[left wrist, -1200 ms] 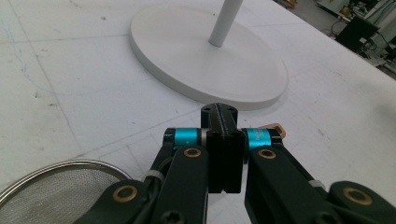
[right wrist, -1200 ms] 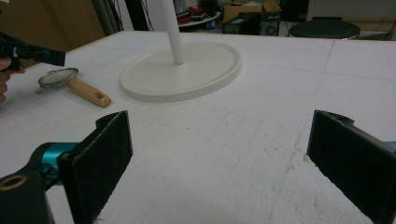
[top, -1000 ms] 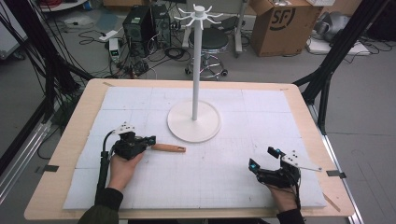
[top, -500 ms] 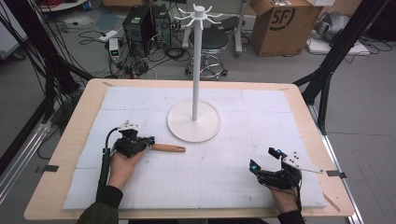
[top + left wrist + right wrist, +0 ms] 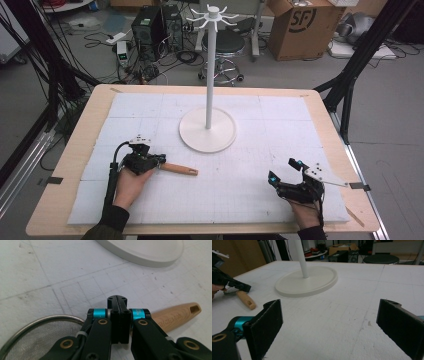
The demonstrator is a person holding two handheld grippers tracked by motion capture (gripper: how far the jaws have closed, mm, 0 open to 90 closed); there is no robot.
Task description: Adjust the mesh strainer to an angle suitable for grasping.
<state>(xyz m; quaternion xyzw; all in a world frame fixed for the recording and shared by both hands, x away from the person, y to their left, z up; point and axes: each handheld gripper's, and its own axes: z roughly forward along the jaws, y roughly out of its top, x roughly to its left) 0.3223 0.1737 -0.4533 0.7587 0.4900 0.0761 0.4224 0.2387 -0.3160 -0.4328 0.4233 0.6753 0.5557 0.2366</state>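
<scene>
Now the left tool (image 5: pixel 150 161) sits clenched over the wooden-handled strainer (image 5: pixel 175 316) near the white stand (image 5: pixel 207 127), while the right tool (image 5: pixel 287 172) rests released on the worktop (image 5: pixel 70 150).

Tan wood handle (image 5: pixel 179 170), white stand (image 5: pixel 208 134)

Wooden table (image 5: pixel 70 165), white gridded foam mat (image 5: pixel 250 170), white stand base (image 5: pixel 207 131), wooden-handled strainer (image 5: pixel 179 169) on mat

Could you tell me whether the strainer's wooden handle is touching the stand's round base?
Apart: the high view shows bare white mat between the wooden handle and the round base.
</scene>
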